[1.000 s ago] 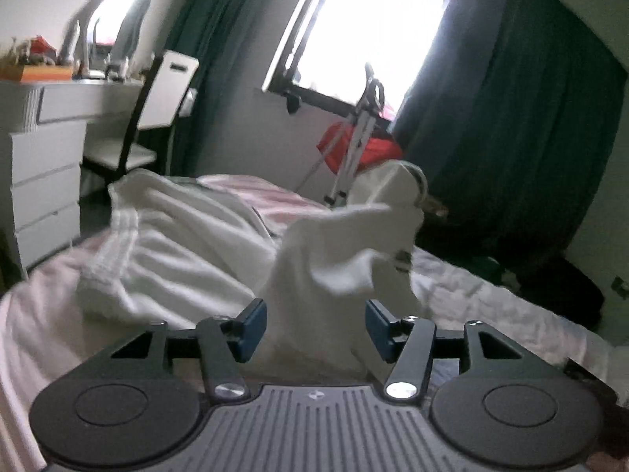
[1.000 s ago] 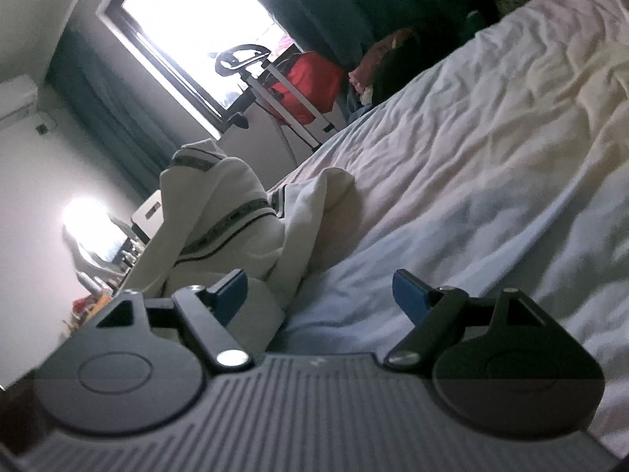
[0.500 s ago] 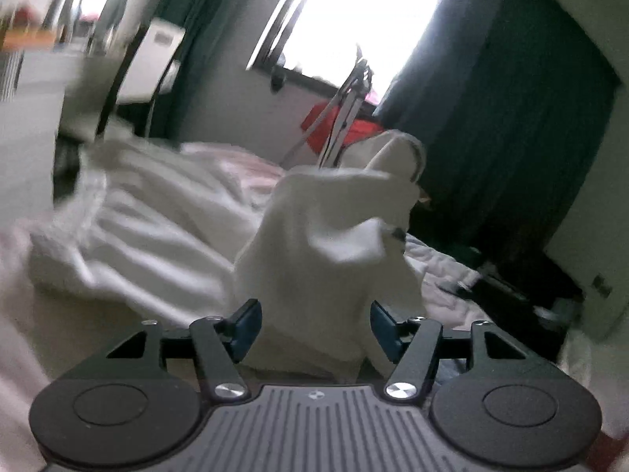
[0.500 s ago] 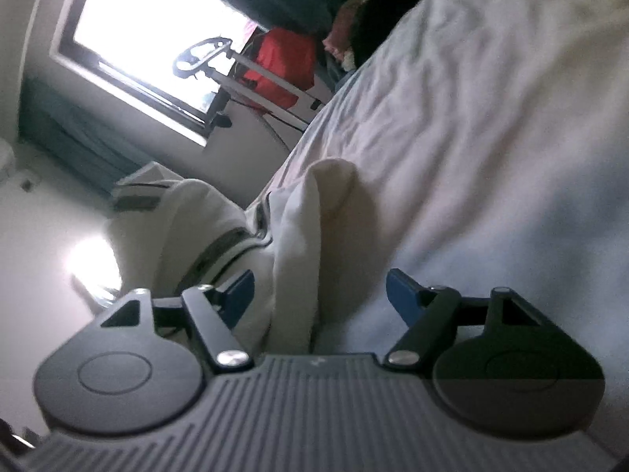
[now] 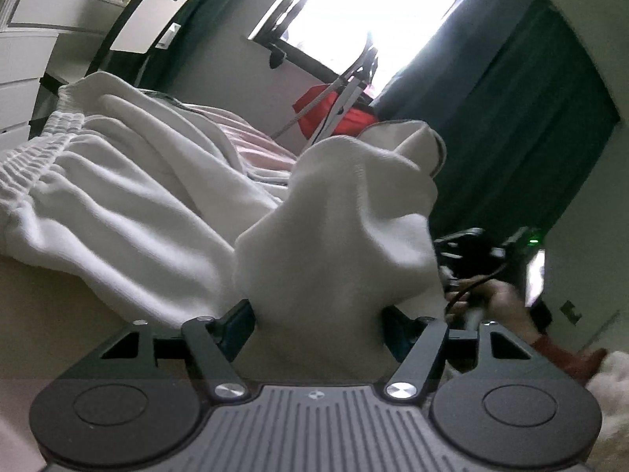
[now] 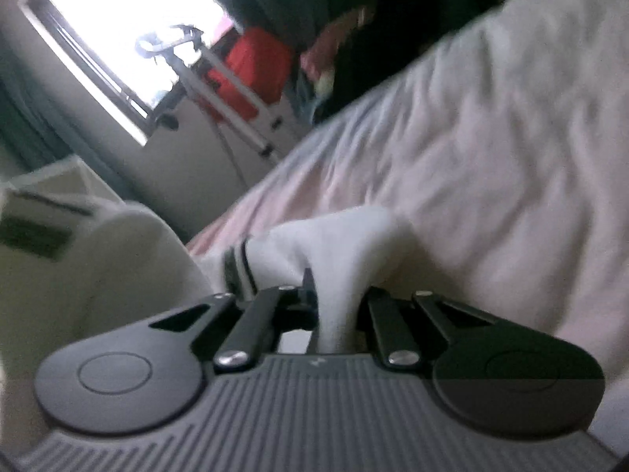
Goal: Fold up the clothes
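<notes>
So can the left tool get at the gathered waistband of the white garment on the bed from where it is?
Probably not yet. The left tool has a bunched fold of the white garment filling the gap between its opening jaws. The gathered waistband lies off to its left across the bed, with nothing covering it.

A bunched white cotton garment (image 5: 334, 236) rises between the parting jaws of the left gripper (image 5: 318, 328), atop a bed with a pale pink wrinkled sheet (image 6: 491, 165). Left of it, a white ribbed-waistband garment (image 5: 98, 196) lies spread across the bed. Behind the bed, under the bright window (image 5: 373, 19), stands a red bag on a metal frame (image 5: 334, 114); a white drawer unit (image 5: 23, 59) and white chair (image 5: 153, 11) stand at far left. At right, the right gripper (image 6: 334, 306) is clamped on a white striped-cuff fabric fold (image 6: 334, 251) lying on the sheet.
</notes>
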Demonstrator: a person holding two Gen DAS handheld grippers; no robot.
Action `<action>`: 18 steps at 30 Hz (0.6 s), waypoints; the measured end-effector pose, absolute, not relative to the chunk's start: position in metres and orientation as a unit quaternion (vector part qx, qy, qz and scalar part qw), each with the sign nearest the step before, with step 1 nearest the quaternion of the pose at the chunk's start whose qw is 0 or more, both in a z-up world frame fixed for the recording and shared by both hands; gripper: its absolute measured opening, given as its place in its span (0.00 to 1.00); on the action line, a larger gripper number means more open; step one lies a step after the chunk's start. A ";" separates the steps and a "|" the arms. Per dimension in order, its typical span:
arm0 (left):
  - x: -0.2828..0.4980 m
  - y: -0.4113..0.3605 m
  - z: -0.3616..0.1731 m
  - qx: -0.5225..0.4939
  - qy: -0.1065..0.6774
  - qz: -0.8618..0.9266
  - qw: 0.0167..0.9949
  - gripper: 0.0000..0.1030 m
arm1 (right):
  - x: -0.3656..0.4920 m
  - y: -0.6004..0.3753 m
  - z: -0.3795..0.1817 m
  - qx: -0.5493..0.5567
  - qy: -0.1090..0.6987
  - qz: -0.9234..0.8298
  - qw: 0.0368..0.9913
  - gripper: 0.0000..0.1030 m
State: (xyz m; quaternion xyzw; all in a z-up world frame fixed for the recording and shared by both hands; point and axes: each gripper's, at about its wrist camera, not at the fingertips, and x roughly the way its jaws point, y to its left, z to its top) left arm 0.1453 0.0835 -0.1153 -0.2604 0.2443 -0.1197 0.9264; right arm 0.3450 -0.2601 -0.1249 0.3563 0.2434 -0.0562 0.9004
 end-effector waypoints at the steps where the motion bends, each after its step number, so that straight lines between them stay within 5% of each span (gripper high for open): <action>1: 0.143 0.083 -0.114 -0.260 0.242 -0.123 0.927 0.67 | 0.336 -0.267 -0.114 0.348 0.232 -0.070 0.906 0.08; 13: 0.103 0.049 -0.085 -0.196 0.232 -0.175 0.936 0.67 | 0.164 -0.437 -0.028 0.313 0.139 -0.217 0.914 0.08; 18: 0.100 0.054 -0.093 -0.229 0.280 -0.190 0.913 0.68 | 0.085 -0.498 -0.040 0.358 0.126 -0.251 0.891 0.08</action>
